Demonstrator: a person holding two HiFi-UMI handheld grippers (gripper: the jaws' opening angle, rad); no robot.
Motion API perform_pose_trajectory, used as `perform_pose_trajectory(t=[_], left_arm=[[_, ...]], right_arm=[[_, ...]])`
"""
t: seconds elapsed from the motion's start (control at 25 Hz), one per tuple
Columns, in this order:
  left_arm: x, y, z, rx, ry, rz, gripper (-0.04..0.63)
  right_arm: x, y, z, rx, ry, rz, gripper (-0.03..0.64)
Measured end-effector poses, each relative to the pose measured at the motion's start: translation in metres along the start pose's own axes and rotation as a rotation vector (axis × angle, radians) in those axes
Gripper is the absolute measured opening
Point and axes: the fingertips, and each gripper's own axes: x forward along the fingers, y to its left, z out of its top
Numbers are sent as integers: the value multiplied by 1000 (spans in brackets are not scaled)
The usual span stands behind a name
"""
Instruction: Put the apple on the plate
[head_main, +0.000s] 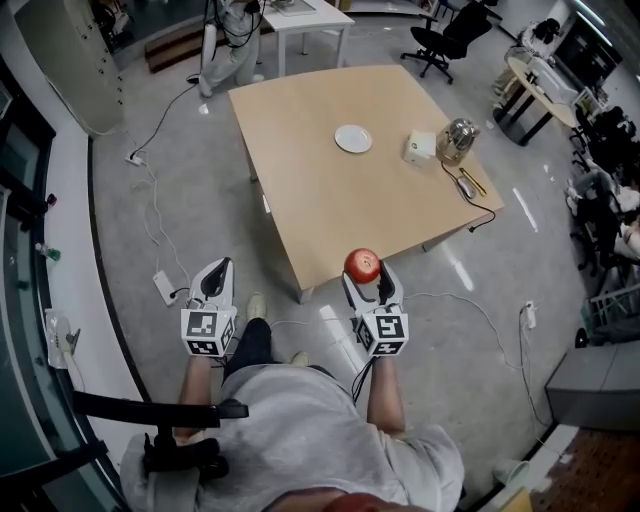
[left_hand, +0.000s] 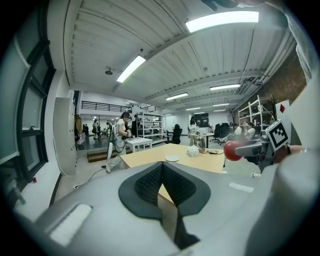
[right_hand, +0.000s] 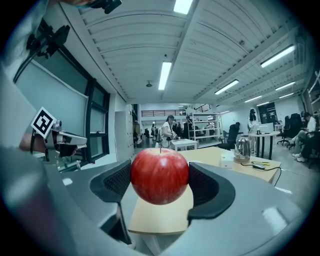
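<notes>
A white box (head_main: 420, 147) and a glass kettle (head_main: 457, 140) stand side by side near the wooden table's (head_main: 320, 210) right edge. A black office chair (head_main: 450, 40) stands beyond the table.

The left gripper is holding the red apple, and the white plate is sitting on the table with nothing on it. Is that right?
Not quite. The red apple is held by the right gripper, between its fingers, as the right gripper view shows. The left gripper holds nothing. The white plate does sit on the table with nothing on it.
</notes>
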Motion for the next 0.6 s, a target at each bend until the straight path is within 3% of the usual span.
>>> perform_pose_trajectory(t=[0.36,0.6], left_arm=[[64,51,19,4,11,-20,18],[123,107,28,10,19,-60,18]], right_arm=[[76,0,17,-1,10,-5,367],[145,4,26,9,27,-50,367]])
